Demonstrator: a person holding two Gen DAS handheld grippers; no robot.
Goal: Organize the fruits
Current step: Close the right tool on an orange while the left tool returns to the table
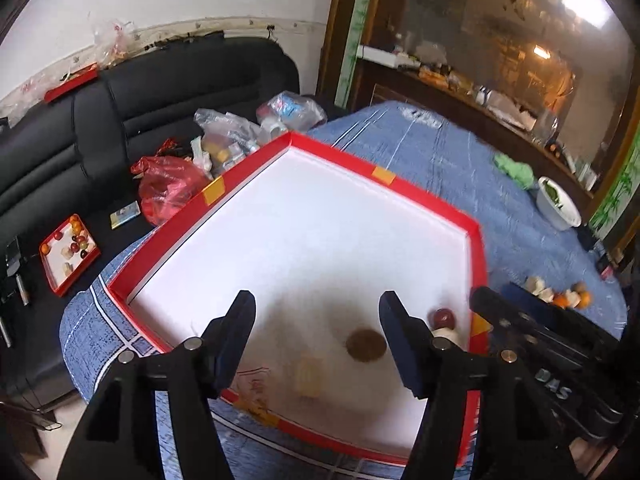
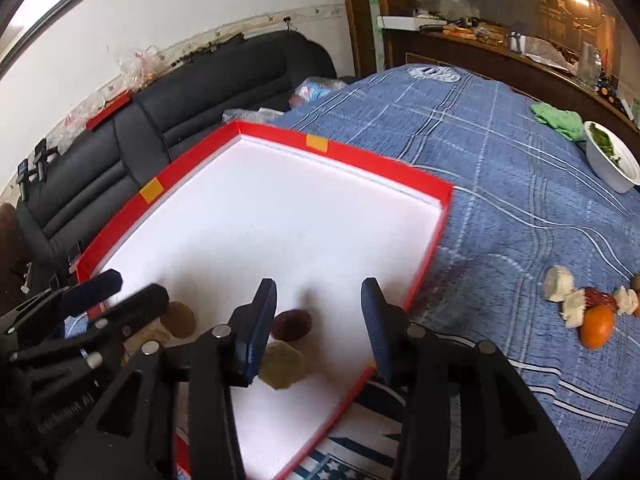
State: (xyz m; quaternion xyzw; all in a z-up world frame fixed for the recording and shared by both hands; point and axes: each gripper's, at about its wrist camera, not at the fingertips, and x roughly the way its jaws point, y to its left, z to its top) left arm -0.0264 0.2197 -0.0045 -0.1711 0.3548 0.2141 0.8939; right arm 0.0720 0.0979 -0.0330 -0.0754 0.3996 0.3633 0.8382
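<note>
A red-rimmed white tray point(image 1: 404, 186) lies on the blue bedspread; it also shows in the right wrist view point(image 2: 384, 168). Inside it lie a brown round fruit point(image 1: 366, 345), a dark red fruit point(image 1: 442, 317) on a white piece, and a pale yellow piece point(image 1: 307, 378). My left gripper point(image 1: 318, 338) is open and empty above the tray. My right gripper point(image 2: 318, 320) is open above the tray's near right corner, over the dark red fruit point(image 2: 291, 325) and a tan piece point(image 2: 282, 365). Loose fruits point(image 2: 588, 312) lie on the bedspread to the right, including an orange point(image 2: 597, 326).
A white bowl of greens point(image 2: 610, 160) and a green cloth point(image 2: 558, 118) lie at the far right. A black sofa point(image 1: 120, 120) holds plastic bags point(image 1: 168, 184) and a small red tray of fruits point(image 1: 68, 254). A wooden cabinet point(image 1: 480, 92) stands behind.
</note>
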